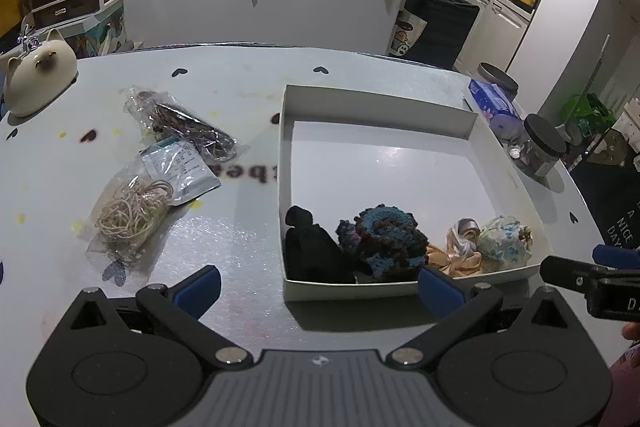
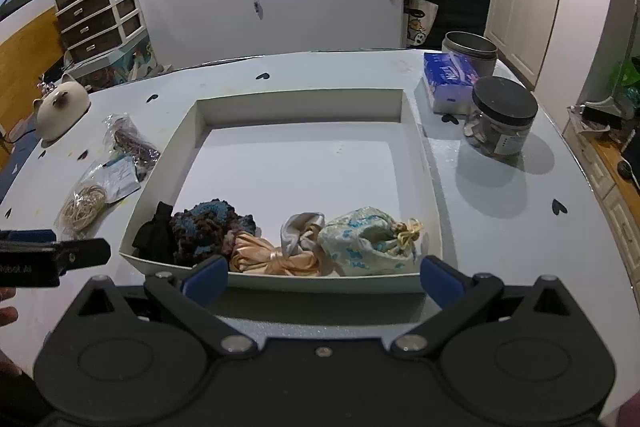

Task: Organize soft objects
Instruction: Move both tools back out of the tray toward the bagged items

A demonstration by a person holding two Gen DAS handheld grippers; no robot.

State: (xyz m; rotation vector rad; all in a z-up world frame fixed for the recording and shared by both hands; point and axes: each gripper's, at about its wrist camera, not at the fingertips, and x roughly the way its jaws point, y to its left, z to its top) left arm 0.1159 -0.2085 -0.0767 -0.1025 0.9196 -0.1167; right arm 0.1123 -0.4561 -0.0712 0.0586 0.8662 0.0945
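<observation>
Jaws on both my grippers stand spread wide with nothing between them: my left gripper [image 1: 320,291] hovers over the near left corner of the white box [image 1: 286,163], my right gripper [image 2: 324,281] squarely before its near wall. Soft things sit in a row along that near wall: a black cloth piece [image 2: 154,237] at the left end, then a blue-and-brown crocheted scrunchie [image 2: 208,227], a peach satin scrunchie [image 2: 272,257], a silver-white scrunchie [image 2: 300,233], and a pale drawstring pouch with blue print [image 2: 368,241] at the right end. My left camera shows plainly what lies at ten o'clock from the box on the table [image 1: 240,227]: a clear bag of beige elastic bands [image 1: 134,211], a small printed packet [image 1: 180,167] and a bag of dark bands [image 1: 184,125]; my right camera catches these only small, at nine o'clock. My right camera better shows the blue tissue pack [image 2: 450,79], a black-lidded jar [image 2: 500,119] and a grey tin [image 2: 472,51] at one o'clock.
</observation>
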